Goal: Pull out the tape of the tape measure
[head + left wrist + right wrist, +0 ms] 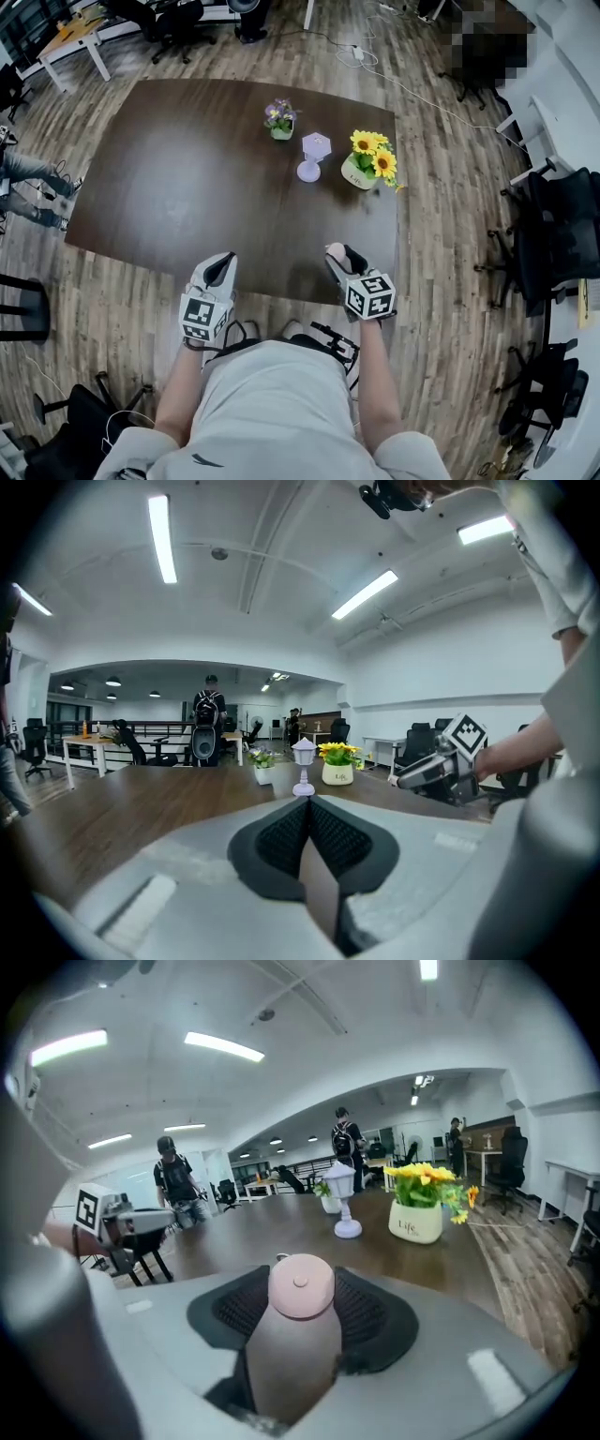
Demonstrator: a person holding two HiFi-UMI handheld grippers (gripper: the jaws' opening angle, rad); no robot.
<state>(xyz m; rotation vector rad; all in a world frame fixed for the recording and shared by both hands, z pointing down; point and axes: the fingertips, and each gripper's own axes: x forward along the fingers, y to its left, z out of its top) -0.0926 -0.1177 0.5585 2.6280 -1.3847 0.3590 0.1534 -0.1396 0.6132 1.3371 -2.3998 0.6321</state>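
A round pink tape measure (300, 1288) sits between the pads of my right gripper (302, 1321), which is shut on it. No tape shows pulled out of it. In the head view the right gripper (341, 255) hovers over the near edge of the dark table (187, 178), and the tape measure (333, 250) shows as a pink spot at its tip. My left gripper (223, 265) is level with it, a hand's width to the left, near the same edge. Its jaws (307, 808) are shut and I see nothing held in them.
Toward the far right of the table stand a small pot of purple flowers (280, 119), a lilac lantern ornament (314, 155) and a sunflower pot (368, 159). Black office chairs (562, 234) line the right side. A person's legs (28, 187) show at the left.
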